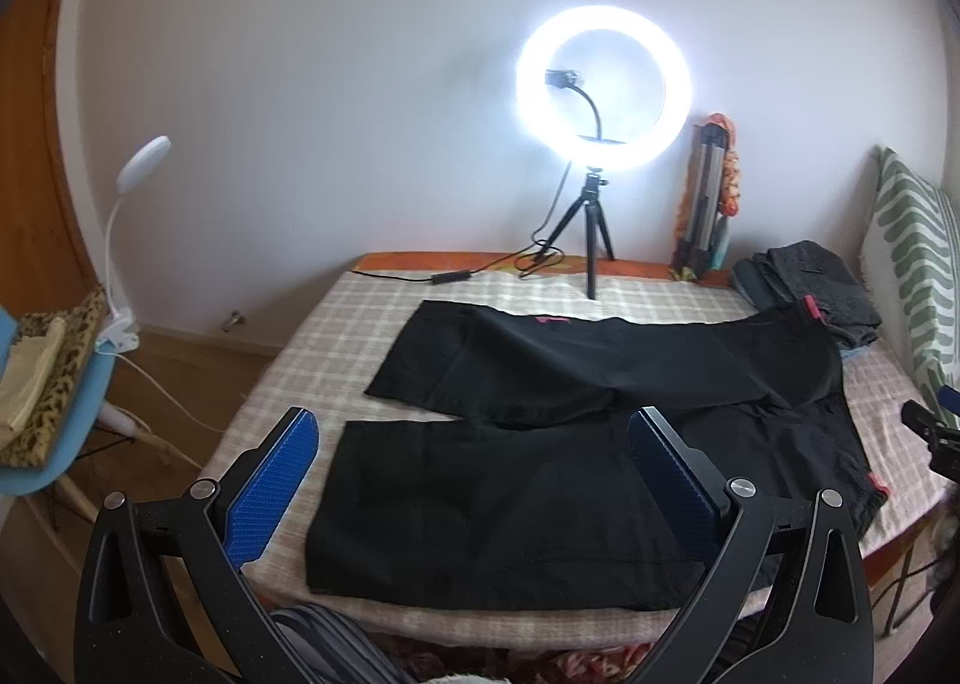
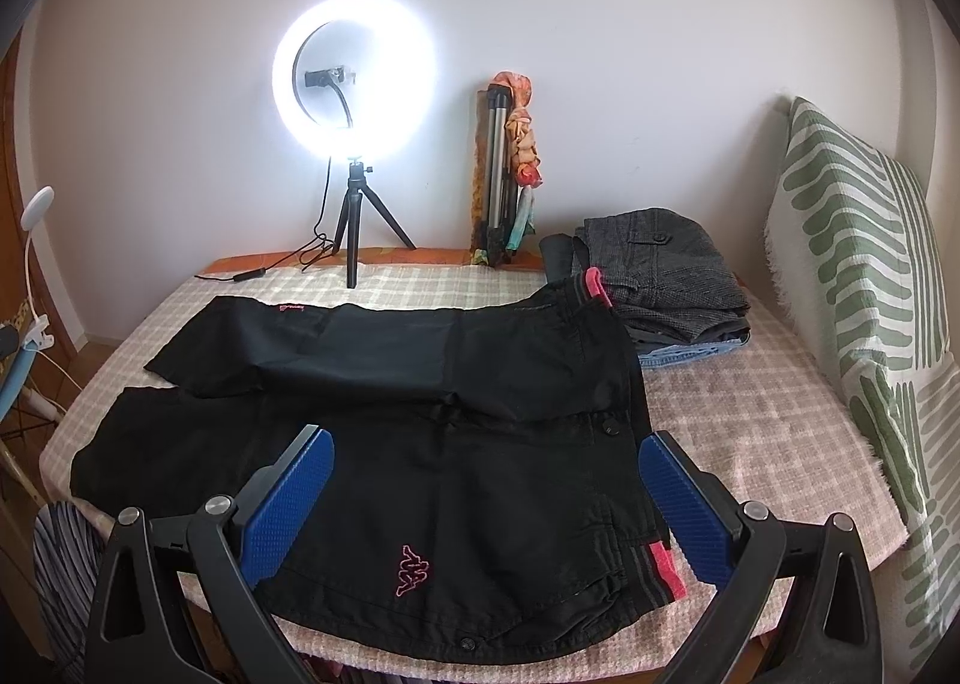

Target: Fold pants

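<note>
Black pants (image 1: 540, 444) (image 2: 420, 414) lie spread flat on the checked table, legs pointing left, waistband with pink trim at the right. A pink logo (image 2: 411, 570) shows on the near hip. My left gripper (image 1: 474, 438) hovers open above the near leg's hem end, its blue pads (image 1: 273, 486) wide apart. Over the near waist and hip area, my right gripper (image 2: 486, 462) is open too, with nothing between its fingers. The right gripper's tip (image 1: 930, 432) peeks in at the left wrist view's right edge.
A lit ring light on a tripod (image 1: 600, 156) (image 2: 354, 144) stands at the table's far edge with its cable. A pile of folded clothes (image 2: 660, 276) sits at the back right. A green-patterned pillow (image 2: 858, 294) leans at the right. A chair with a clip lamp (image 1: 54, 384) stands left.
</note>
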Demonstrator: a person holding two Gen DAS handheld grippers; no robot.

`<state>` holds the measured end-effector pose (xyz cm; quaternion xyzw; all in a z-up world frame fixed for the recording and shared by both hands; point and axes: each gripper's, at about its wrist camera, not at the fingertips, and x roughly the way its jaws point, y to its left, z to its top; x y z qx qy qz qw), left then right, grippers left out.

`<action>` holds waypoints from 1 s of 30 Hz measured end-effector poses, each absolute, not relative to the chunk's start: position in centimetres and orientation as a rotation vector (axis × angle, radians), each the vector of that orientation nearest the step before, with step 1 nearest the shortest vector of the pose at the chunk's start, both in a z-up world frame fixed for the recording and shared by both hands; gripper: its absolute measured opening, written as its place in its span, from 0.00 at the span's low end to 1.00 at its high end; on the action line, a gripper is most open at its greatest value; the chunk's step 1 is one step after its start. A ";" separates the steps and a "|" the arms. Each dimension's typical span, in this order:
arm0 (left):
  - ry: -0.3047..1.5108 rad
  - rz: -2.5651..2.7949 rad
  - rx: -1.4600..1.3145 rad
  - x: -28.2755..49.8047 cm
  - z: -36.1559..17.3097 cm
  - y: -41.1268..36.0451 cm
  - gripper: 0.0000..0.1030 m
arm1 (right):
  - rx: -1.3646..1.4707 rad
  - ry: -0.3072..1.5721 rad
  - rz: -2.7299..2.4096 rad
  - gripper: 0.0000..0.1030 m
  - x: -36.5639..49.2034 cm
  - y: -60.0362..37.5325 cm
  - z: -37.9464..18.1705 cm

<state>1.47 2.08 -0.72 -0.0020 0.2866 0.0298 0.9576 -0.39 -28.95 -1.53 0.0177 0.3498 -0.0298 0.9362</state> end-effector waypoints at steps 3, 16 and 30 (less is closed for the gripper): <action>0.588 0.071 0.001 1.9 -0.9 2.9 0.99 | 0.034 0.709 -0.062 1.00 -0.4 -29.1 -1.5; 0.619 0.097 -0.005 5.9 -1.4 7.2 0.99 | -0.074 0.658 -0.036 1.00 2.6 -29.1 -0.8; 0.638 0.049 0.033 12.2 -1.9 7.7 0.95 | -0.086 0.640 0.132 1.00 10.1 -29.1 -1.3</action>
